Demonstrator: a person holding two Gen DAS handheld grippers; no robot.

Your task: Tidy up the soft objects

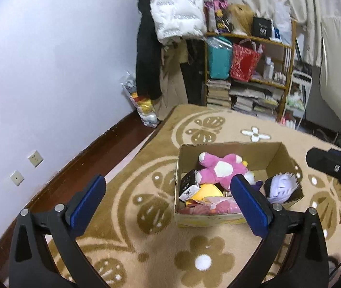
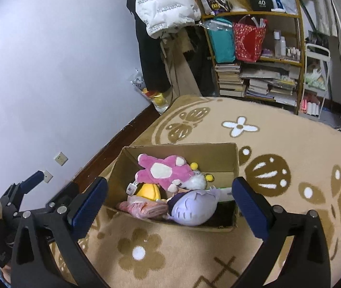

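Observation:
An open cardboard box (image 1: pixel 228 150) (image 2: pixel 182 152) stands on the tan flowered rug. Inside lie a pink and white plush (image 1: pixel 220 169) (image 2: pixel 163 171), a yellow plush (image 1: pixel 206 190) (image 2: pixel 147 192), a pale purple plush (image 1: pixel 282 187) (image 2: pixel 193 207), pink cloth (image 1: pixel 220 206) (image 2: pixel 144 207) and a white plush with yellow bobbles (image 2: pixel 198 180). My left gripper (image 1: pixel 168 204) hangs above the rug left of the box, open with nothing between its blue pads. My right gripper (image 2: pixel 170 206) hovers above the box's near side, open and empty. The left gripper (image 2: pixel 30 184) also shows at the right wrist view's left edge.
A bookshelf (image 1: pixel 249 72) (image 2: pixel 256 48) crammed with books, bags and bottles stands at the back, with coats (image 1: pixel 168 24) hanging beside it. A plastic bag (image 1: pixel 144 105) of items leans on the white wall. Dark wood floor (image 1: pixel 81 168) borders the rug (image 2: pixel 290 144).

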